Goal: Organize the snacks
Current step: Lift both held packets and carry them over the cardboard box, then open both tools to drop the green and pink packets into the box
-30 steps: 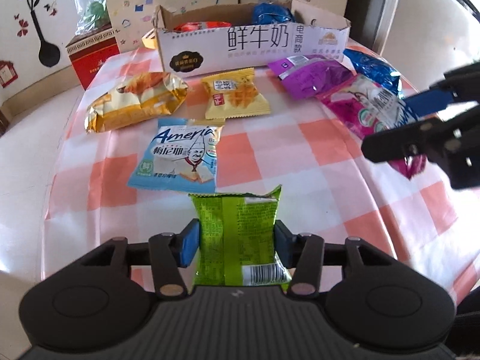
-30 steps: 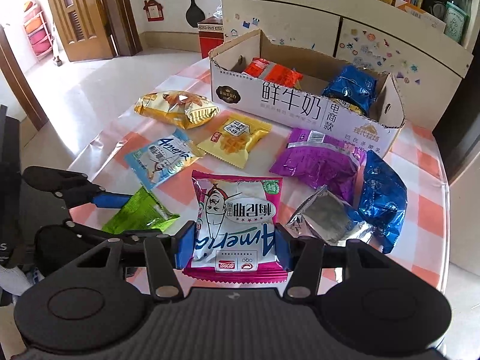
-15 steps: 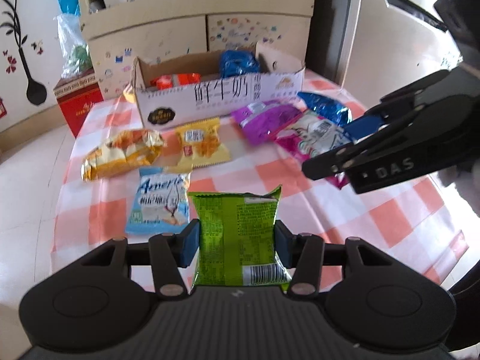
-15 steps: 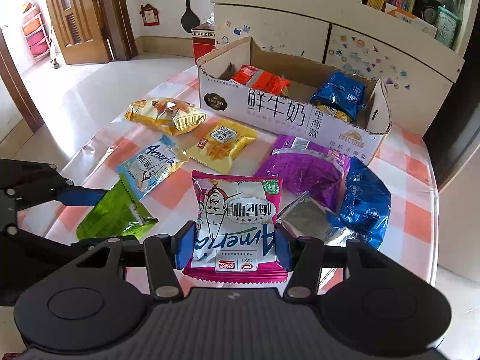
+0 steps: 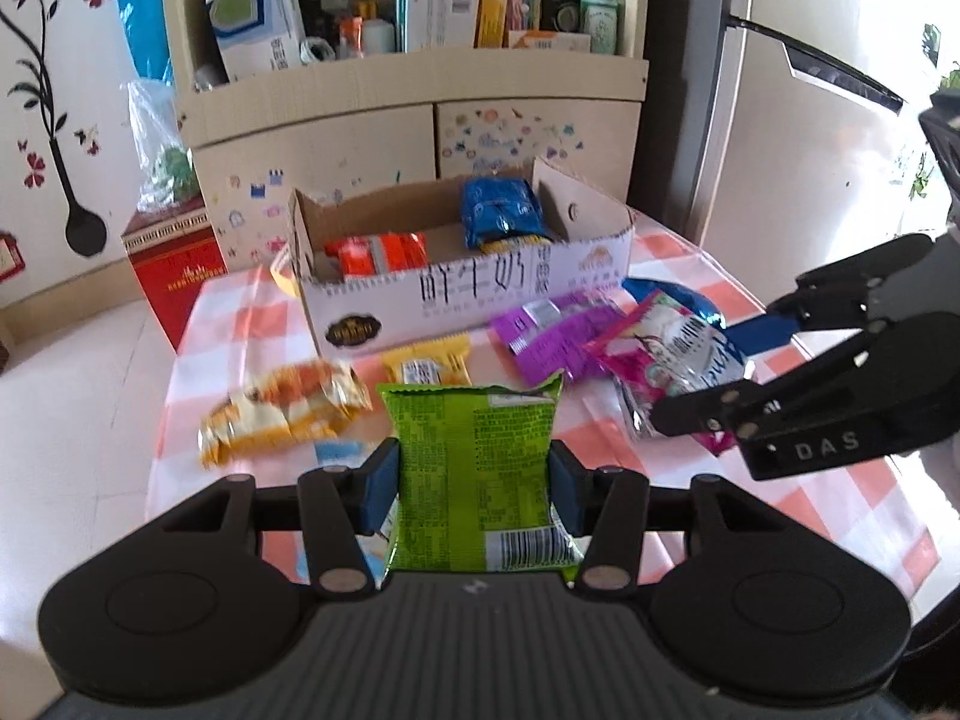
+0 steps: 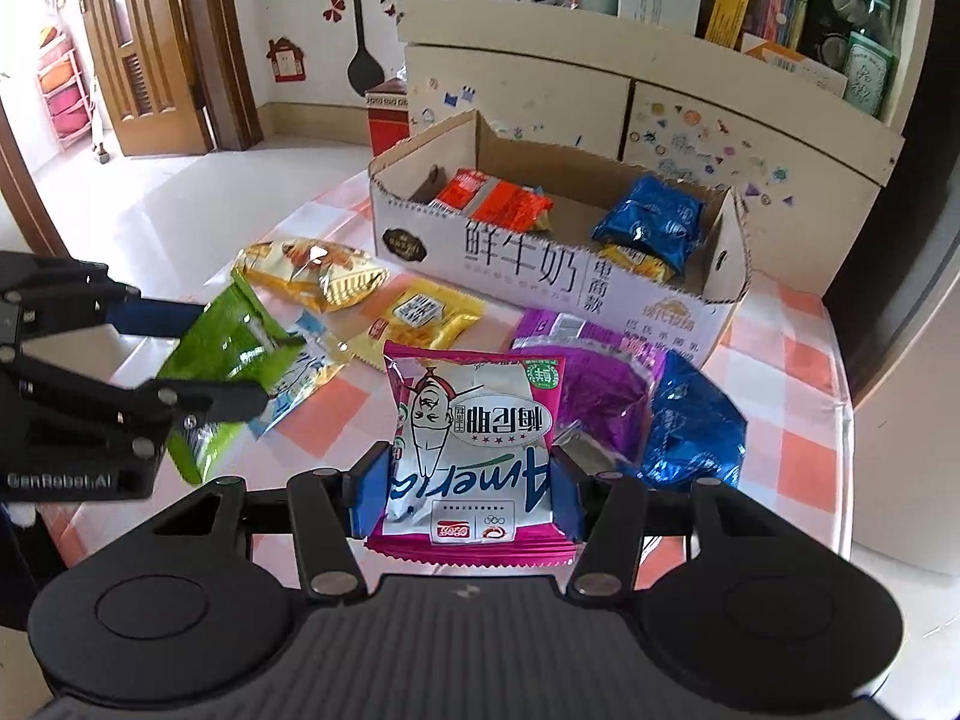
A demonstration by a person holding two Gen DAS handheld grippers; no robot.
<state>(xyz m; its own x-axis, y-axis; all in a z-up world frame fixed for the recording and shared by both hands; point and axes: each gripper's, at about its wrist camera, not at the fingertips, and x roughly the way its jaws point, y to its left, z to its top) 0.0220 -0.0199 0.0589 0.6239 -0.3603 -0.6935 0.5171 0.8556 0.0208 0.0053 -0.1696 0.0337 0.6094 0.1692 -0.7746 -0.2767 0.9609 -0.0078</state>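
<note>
Green foil shows between the blue pads of the left gripper: a green snack packet is pinched at its two side edges, its barcode end toward the camera and its crimped top edge pointing away. The jaws stand only as far apart as the packet is wide, and both pads press on it. In the right wrist view the same packet hangs clear of the checked tablecloth, above a pale blue packet lying there.

The right gripper grips a pink-and-white packet in the same way, one blue pad on each side edge, with the printed face upward and the pink crimped end nearest the camera. Its jaws stand about halfway apart, closed on the packet's width.

A cardboard box sits at the far side of the table; it holds a red packet at its left end and a blue packet at its right. On the cloth in front of the box lie a gold packet, a yellow packet, a purple packet and a second blue packet, the last two touching.
</note>
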